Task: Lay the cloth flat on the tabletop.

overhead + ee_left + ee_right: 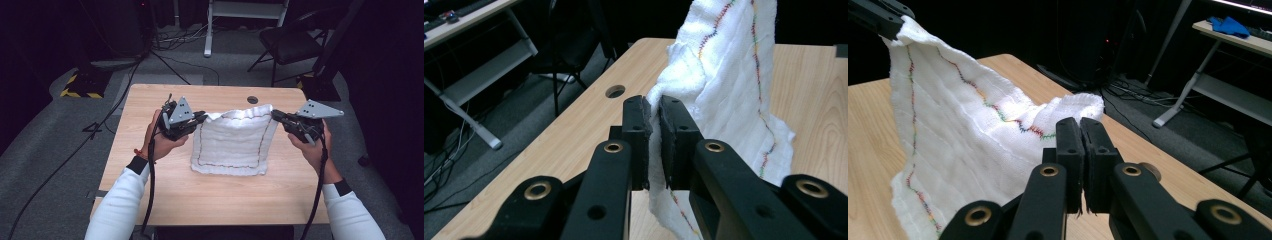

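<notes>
The white cloth (232, 142) hung mid-table (150, 200) (bare wood all round), its top corners clamped by the raised left tongs (202, 118) and right tongs (275, 116).

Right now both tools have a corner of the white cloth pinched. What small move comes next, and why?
Probably lift both a little higher. The left tool and the right tool each grip a top corner of the white cloth, but its lower edge lies bunched on the table and the top sags between them. A further rise, easing slightly apart, should let it hang flat.
</notes>
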Available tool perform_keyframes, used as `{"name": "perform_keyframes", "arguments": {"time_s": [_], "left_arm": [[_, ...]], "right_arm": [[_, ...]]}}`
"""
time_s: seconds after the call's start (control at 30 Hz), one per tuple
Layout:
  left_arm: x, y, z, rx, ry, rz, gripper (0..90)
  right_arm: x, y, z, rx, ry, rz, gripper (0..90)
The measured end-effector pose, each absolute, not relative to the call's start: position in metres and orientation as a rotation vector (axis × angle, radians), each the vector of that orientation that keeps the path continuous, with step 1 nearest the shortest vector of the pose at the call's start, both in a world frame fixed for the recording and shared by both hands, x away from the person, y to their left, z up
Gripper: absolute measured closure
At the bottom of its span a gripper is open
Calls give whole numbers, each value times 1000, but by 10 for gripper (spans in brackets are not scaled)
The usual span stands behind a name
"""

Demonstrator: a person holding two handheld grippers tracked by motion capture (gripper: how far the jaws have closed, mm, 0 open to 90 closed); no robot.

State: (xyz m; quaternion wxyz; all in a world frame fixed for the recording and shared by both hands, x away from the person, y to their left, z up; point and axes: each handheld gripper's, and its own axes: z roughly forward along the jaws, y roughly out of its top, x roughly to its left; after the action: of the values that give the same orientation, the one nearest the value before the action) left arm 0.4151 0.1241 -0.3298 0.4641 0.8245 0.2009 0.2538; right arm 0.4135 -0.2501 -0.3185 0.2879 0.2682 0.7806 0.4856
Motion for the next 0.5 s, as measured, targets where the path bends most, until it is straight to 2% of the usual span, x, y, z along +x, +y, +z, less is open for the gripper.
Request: {"name": "perform_keyframes", "arguments": {"time_s": [0.2, 0.5], "left_arm": [[448, 125, -352, 2028, 585, 569, 819], [518, 118, -399, 2005, 817, 536, 794]], "right_arm": [[442, -248, -341, 794, 2098, 1242, 876], [513, -232, -384, 921, 2111, 1078, 875]]}}
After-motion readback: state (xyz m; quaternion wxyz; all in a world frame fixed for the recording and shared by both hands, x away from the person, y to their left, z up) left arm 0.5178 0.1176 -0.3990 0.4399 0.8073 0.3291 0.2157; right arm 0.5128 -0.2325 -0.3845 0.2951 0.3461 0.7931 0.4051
